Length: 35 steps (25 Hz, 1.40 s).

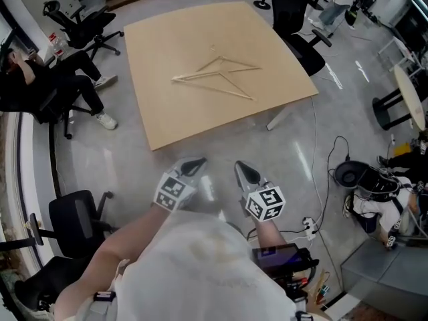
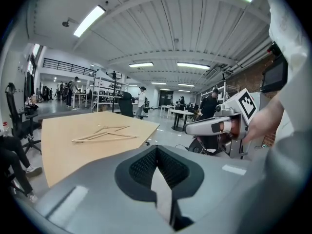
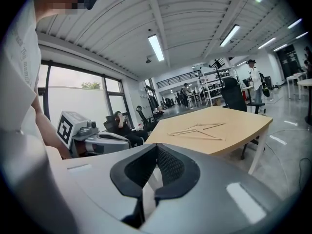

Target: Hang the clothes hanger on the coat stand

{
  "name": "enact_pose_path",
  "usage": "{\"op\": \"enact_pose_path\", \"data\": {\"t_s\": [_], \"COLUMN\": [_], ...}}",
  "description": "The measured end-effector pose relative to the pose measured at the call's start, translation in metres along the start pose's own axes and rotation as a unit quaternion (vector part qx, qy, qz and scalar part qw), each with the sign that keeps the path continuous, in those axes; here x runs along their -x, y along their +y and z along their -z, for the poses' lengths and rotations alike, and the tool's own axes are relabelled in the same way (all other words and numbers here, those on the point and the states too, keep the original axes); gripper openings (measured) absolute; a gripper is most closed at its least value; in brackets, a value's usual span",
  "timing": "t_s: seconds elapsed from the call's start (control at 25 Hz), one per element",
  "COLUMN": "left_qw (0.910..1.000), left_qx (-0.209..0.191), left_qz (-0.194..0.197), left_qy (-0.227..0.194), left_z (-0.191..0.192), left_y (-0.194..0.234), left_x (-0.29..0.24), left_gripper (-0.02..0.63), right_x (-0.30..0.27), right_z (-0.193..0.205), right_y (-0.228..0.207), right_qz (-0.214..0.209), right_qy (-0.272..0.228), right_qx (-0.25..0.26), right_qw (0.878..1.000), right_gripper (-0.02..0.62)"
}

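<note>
A light wooden clothes hanger point(image 1: 217, 77) lies flat near the middle of the tan table point(image 1: 167, 119). It also shows ahead in the left gripper view point(image 2: 105, 134) and in the right gripper view point(image 3: 197, 129). My left gripper point(image 1: 195, 164) and right gripper point(image 1: 245, 170) are held side by side close to my body, over the floor, short of the table's near edge. Both are shut with nothing between their jaws, as the left point(image 2: 157, 150) and the right point(image 3: 157, 147) show in their own views. A black pole on a round base point(image 1: 262, 4) stands beyond the table's far edge.
Black office chairs stand at the table's right point(image 1: 301, 42), far left point(image 1: 87, 25) and near left point(image 1: 73, 226). A seated person point(image 1: 47, 85) is at the left. Cables and a power strip point(image 1: 309, 226) lie on the floor to my right, beside a pile of gear point(image 1: 374, 186).
</note>
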<state>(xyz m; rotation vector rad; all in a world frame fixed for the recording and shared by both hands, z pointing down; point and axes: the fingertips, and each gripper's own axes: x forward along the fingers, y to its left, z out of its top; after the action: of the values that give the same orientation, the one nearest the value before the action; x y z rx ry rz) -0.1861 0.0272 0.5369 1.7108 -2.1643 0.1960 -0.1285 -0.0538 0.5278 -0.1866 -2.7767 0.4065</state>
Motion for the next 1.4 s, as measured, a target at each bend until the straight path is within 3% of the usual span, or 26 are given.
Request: {"op": "enact_pose_path", "data": {"t_s": [0.52, 0.76, 1.12, 1.4], "left_qw": [0.9986, 0.9973, 0.9954, 0.9961], "left_qx": [-0.016, -0.019, -0.015, -0.007], "left_qz": [0.047, 0.070, 0.092, 0.086], "left_qy": [-0.019, -0.010, -0.023, -0.018], "left_z": [-0.036, -0.037, -0.045, -0.043], "left_y": [0.106, 0.149, 0.155, 0.168], "left_x": [-0.030, -0.040, -0.055, -0.107], "left_gripper": [0.002, 0.002, 0.002, 0.002], "right_x": [-0.112, -0.155, -0.158, -0.178], "right_z": [-0.071, -0.078, -0.081, -0.080], "right_y": [-0.014, -0.012, -0.021, -0.069], "right_qz": [0.041, 0.060, 0.084, 0.074], "right_qy": [-0.012, -0.013, 0.001, 0.006], "right_qx": [0.040, 0.035, 0.037, 0.033], "right_qw": [0.998, 0.997, 0.996, 0.997], "right_gripper": [0.014, 0.014, 0.014, 0.014]}}
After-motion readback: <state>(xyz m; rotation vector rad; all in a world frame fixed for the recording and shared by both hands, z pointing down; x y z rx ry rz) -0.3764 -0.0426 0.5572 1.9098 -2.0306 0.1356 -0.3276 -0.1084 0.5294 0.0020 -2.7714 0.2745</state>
